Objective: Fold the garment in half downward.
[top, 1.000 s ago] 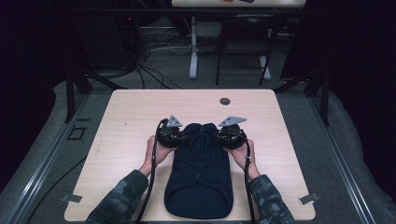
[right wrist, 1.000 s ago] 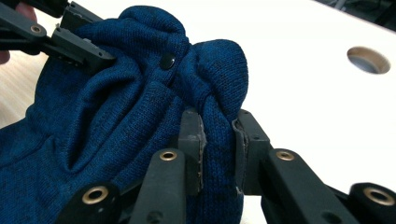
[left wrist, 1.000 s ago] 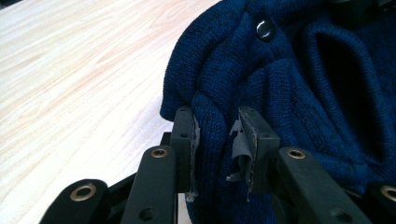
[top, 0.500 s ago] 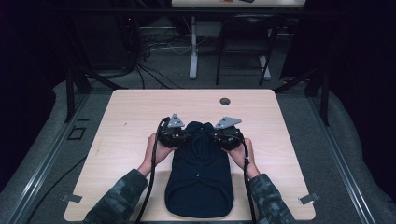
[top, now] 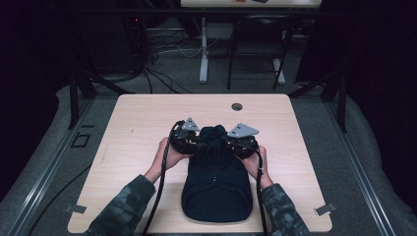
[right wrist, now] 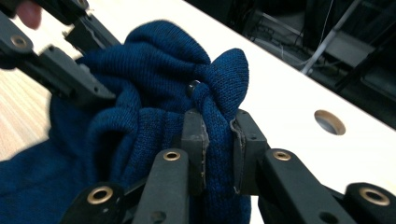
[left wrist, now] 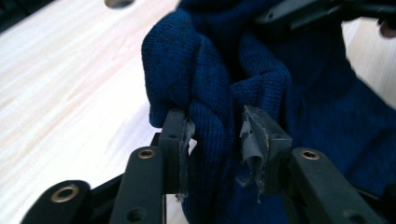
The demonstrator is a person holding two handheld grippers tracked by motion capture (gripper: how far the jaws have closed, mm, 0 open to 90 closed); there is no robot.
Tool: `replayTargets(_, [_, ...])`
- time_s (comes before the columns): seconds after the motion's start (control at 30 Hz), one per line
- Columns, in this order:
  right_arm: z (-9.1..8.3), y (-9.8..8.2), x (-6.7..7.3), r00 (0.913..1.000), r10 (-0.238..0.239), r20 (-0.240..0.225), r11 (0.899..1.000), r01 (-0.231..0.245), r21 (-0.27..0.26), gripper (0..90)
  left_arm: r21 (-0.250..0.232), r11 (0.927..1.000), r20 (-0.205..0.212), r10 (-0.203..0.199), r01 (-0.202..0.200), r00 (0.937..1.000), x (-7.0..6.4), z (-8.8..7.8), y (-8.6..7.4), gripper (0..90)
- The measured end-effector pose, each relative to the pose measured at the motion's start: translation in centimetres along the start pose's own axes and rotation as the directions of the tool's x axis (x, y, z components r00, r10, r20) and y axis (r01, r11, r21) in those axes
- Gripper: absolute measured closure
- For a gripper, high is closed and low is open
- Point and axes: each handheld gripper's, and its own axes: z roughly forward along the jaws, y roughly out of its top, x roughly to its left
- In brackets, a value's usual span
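Looking down at the tabletop (top: 147,118), I see a dark blue knit garment (top: 216,191) lying near the person's edge. Its far end is bunched up between the 2 tools.

The left tool (top: 193,144) has a fold of the knit between its jaws. Its jaws have just been opening a little. In the left gripper view the pads (left wrist: 183,140) sit beside the fold with a bit of a gap, so I think it is letting go. The right tool (top: 235,145) is squeezed tight on a thick twist of the same cloth (right wrist: 219,140), right by a small dark button (right wrist: 193,85).

The work looks about halfway to me. The far end is gathered up, but the long part near the person is flat and not folded yet. I guess that part is left to do.

Compared with 1 second ago, the 2 tools have come closer together over the garment, and the cloth between them is bunched higher. The garment's near end lies in the same spot.
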Motion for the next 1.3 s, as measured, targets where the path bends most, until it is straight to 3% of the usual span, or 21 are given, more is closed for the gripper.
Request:
replayTargets(0.13, [-0.2,-0.4,0.2,0.9998,-0.017,-0.012,0.999,0.016,-0.030,77.6,-0.021,0.9998,-0.015,-0.004,0.003,0.9999,0.2,0.0,-0.4,70.7])
replayTargets(0.23, [-0.5,-0.7,-0.1,0.9989,-0.024,-0.041,0.999,0.022,-0.043,77.5,-0.041,0.9990,-0.035,0.014,-0.015,0.9993,0.1,-0.2,-0.7,74.6])
replayTargets(0.3, [-0.8,-0.8,-0.6,0.9962,-0.024,-0.084,1.000,0.022,-0.019,77.3,-0.068,0.9973,-0.063,0.021,-0.025,0.9978,0.1,-0.4,-0.9,76.6])
replayTargets(0.47, [-1.2,-0.9,-1.1,0.9923,-0.005,-0.124,1.000,0.008,0.021,75.4,-0.095,0.9926,-0.112,0.064,-0.075,0.9916,-0.6,-0.6,-1.2,77.1])
replayTargets(0.5, [-1.3,-1.0,-1.4,0.9890,0.018,-0.147,0.999,-0.011,0.050,73.9,-0.095,0.9912,-0.126,0.080,-0.092,0.9888,-0.7,-0.6,-1.2,77.1])
replayTargets(0.6, [-1.5,-1.2,-1.6,0.9852,0.048,-0.164,0.997,-0.037,0.073,71.9,-0.096,0.9879,-0.136,0.108,-0.121,0.9848,-1.0,-0.7,-1.0,77.1])
replayTargets(0.63, [-1.5,-1.3,-1.8,0.9773,0.080,-0.196,0.994,-0.064,0.087,70.7,-0.098,0.9862,-0.144,0.118,-0.133,0.9825,-1.1,-0.7,-0.9,77.2])
replayTargets(0.8, [-1.2,-2.1,-2.3,0.9590,0.157,-0.236,0.975,-0.112,0.193,59.7,-0.104,0.9818,-0.149,0.142,-0.158,0.9786,-1.4,-0.7,-0.7,77.2])
replayTargets(0.83, [-1.0,-2.3,-2.3,0.9593,0.163,-0.230,0.971,-0.115,0.209,62.8,-0.104,0.9817,-0.148,0.144,-0.160,0.9785,-1.4,-0.7,-0.7,77.2])
replayTargets(0.9, [-1.0,-2.6,-2.4,0.9616,0.163,-0.220,0.973,-0.120,0.198,70.9,-0.097,0.9813,-0.140,0.152,-0.166,0.9784,-1.5,-0.7,-0.6,77.1])
replayTargets(0.93, [-1.2,-2.6,-2.3,0.9673,0.150,-0.205,0.976,-0.112,0.187,74.2,-0.090,0.9816,-0.132,0.156,-0.168,0.9789,-1.5,-0.8,-0.6,76.9])
replayTargets(0.97, [-1.2,-2.6,-2.3,0.9673,0.150,-0.205,0.976,-0.112,0.187,74.2,-0.080,0.9812,-0.126,0.165,-0.176,0.9782,-1.5,-0.9,-0.6,76.9])
replayTargets(1.03, [-1.7,-2.7,-1.6,0.9817,0.080,-0.173,0.986,-0.053,0.158,75.6,-0.069,0.9822,-0.107,0.166,-0.174,0.9802,-1.6,-1.2,-0.7,75.9])
replayTargets(1.17, [-2.3,-2.9,-0.8,0.9883,0.025,-0.150,0.991,-0.004,0.136,75.7,-0.052,0.9846,-0.069,0.164,-0.167,0.9841,-1.6,-1.8,-1.0,73.4])
replayTargets(1.3, [-3.4,-3.0,0.6,0.9941,-0.057,-0.092,0.993,0.066,0.100,76.0,-0.068,0.9889,-0.050,0.129,-0.132,0.9905,-1.7,-2.2,-1.8,61.1])
